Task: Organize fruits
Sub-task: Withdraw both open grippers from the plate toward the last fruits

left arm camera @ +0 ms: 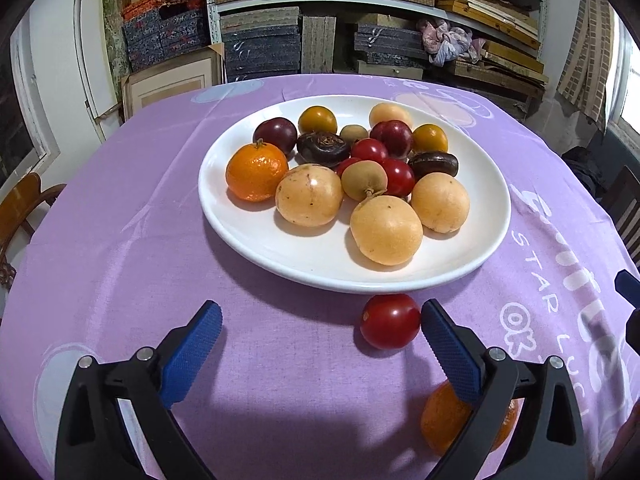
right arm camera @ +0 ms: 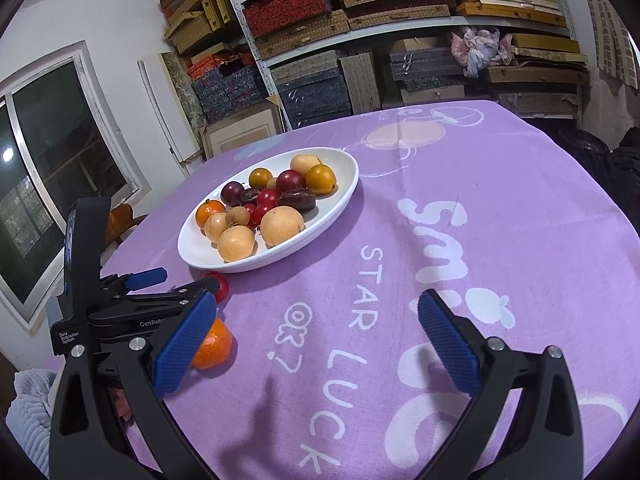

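- Cherry tomato (left arm camera: pixel 390 321) is my target: small, round, glossy red, lying on the purple tablecloth (left arm camera: pixel 120 240) just in front of the white plate's (left arm camera: pixel 248 248) near rim, off the plate.
- My left gripper (left arm camera: pixel 320 330) has its jaws spread wide and holds nothing; the tomato sits right against the inner face of the right-hand blue pad, well off centre.
- To do this step well, I judge I should slide the gripper to the right until the tomato is midway between the pads, then close gently, since the skin looks smooth and likely to slip or burst.
- Mandarin (right arm camera: pixel 212 346), bright orange with dimpled peel, also lies loose on the cloth, nearer me and partly hidden under the same jaw.
- On the plate I see another mandarin (left arm camera: pixel 256 172), pale yellow round fruits (left arm camera: pixel 386 230), dark plums (left arm camera: pixel 275 134), more cherry tomatoes, and dark brown water chestnuts (left arm camera: pixel 323 148).
- My right gripper (right arm camera: pixel 318 336) hovers over bare cloth to the right, jaws released and empty.
- Shelves stacked with boxes (left arm camera: pixel 260 52) stand behind the table.
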`<state>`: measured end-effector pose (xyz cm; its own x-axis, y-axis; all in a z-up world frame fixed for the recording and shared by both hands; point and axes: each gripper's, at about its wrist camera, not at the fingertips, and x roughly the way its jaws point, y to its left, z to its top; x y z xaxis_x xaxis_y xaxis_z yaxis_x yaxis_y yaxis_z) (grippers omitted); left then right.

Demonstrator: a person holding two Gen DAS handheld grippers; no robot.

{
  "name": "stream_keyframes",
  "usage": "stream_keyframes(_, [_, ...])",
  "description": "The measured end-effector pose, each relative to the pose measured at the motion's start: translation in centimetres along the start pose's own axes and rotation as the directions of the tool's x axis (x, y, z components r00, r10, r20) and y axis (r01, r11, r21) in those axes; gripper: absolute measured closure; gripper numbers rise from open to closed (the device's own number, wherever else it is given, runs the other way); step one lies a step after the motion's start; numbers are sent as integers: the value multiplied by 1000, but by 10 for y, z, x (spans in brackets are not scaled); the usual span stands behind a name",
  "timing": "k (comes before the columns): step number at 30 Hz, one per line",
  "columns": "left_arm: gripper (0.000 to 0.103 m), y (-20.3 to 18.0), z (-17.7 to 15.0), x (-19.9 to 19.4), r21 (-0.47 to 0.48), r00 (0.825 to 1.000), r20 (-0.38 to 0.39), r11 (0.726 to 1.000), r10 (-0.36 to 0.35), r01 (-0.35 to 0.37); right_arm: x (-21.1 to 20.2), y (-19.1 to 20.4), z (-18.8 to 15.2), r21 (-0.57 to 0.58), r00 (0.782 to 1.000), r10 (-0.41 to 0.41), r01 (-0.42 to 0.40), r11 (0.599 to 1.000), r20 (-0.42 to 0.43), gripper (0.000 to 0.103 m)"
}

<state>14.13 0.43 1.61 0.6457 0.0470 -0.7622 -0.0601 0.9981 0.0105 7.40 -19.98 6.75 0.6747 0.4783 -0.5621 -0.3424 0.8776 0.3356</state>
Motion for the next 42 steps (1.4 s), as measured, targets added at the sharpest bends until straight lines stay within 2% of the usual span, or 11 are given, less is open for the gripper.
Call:
stream_keyframes(4, [3,-6,5,11,30,999,-28,999,30,-30,0,0,0,0,1000,1,-1,1000,-1,4])
stream_keyframes(7, [3,5,3,12,-5,998,-50,999,48,-49,0,0,0,5,1000,1,-1,1000,1,4])
stream_keyframes(10, [3,25,-4,5,-62,998,-62,998,21,-25,1,0,0,13,1000,7,-7,1000,-1,4])
stream_keyframes(19, [4,59,-20,-14,-74,998,-23,996,56,-57,4,5,-2,-5,1000,12,-12,1000,-15,4])
stream_keyframes(23, [4,43,-15,-14,-36,1000,-13,999,13,-14,6,1,-3,7,1000,7,-7,1000,-22,4])
stream_keyframes(26, [4,27,-11,-13,24,997,20,997,72,-72,6,-1,-2,15,1000,7,-7,1000,-21,4])
stream_keyframes(28, [4,28,-8,-10,10,998,20,998,67,-67,7,-2,-3,16,1000,7,-7,1000,-25,4])
stream_keyframes(32, [9,36,-6,-9,-36,998,16,998,53,-52,6,-1,-3,14,1000,10,-10,1000,-26,4])
stream_keyframes(36, [10,33,-8,-11,-15,998,24,999,52,-52,7,0,-4,7,999,10,-10,1000,-31,4])
stream_keyframes(39, [15,29,-8,-11,2,999,30,999,40,-40,8,0,-4,5,999,10,-10,1000,-32,4])
stream_keyframes(42, [36,28,-8,-8,6,1000,22,1000,1,-1,7,3,-4,-1,999,26,-26,1000,-33,4])
